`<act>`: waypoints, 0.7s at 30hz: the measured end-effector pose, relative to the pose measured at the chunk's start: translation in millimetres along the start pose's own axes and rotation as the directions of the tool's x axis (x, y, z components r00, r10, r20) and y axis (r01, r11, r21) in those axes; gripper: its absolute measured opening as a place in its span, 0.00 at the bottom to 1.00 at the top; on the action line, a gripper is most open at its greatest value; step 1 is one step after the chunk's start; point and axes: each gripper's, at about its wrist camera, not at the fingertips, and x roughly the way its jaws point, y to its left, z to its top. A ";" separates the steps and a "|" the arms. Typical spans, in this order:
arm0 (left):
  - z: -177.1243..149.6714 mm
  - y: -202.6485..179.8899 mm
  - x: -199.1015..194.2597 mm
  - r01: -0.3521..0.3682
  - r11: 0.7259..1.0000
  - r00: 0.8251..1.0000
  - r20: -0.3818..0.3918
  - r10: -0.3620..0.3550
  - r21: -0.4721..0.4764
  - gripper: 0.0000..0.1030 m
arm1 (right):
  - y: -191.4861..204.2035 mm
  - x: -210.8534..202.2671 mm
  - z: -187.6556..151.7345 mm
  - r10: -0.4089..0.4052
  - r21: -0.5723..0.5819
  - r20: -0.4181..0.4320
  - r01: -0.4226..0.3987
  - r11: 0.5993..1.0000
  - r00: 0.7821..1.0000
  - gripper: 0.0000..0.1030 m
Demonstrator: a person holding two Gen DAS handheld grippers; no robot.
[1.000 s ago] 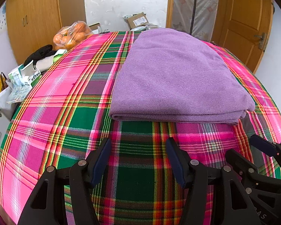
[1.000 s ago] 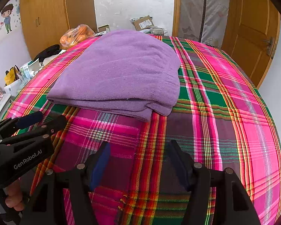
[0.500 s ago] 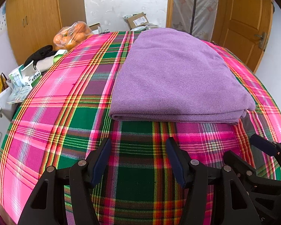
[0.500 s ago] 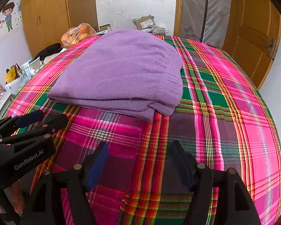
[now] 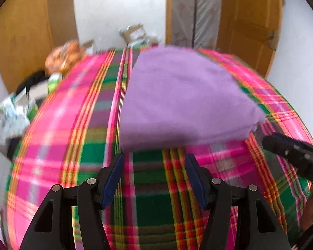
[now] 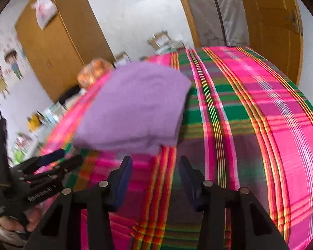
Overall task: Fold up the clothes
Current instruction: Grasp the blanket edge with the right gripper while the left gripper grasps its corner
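A folded purple cloth lies flat on the plaid bed cover, blurred by motion in both views. My left gripper stands open just short of the cloth's near left corner, nothing between its fingers. The right gripper's dark tip shows at the right edge of the left wrist view, beside the cloth's near right corner. In the right wrist view the same purple cloth sits ahead and to the left. My right gripper is open and empty just in front of its near edge. The left gripper's body appears at the lower left.
A bag of oranges and clutter sit off the bed's left side. Wooden wardrobes stand at the left, a wooden door at the right, cardboard boxes beyond the far edge. Bare plaid cover stretches right of the cloth.
Both cameras have tilted up and swung, so the views are now blurred. Both grippers have moved closer to the cloth's near edge. Both stay open.
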 end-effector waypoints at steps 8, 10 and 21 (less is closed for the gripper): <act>15.8 -13.5 1.8 0.054 0.996 0.998 0.024 -0.056 0.073 0.61 | -27.4 21.8 24.9 0.143 0.171 -0.008 -0.140 0.975 0.990 0.46; 18.2 -16.2 3.5 0.067 0.994 0.997 0.023 -0.070 0.086 0.61 | -28.7 25.3 31.5 0.171 0.186 -0.004 -0.167 0.968 0.985 0.46; 31.4 -32.3 8.6 0.162 0.974 0.985 0.026 -0.168 0.158 0.61 | -13.2 26.6 59.5 0.227 0.141 0.049 -0.232 0.962 0.973 0.07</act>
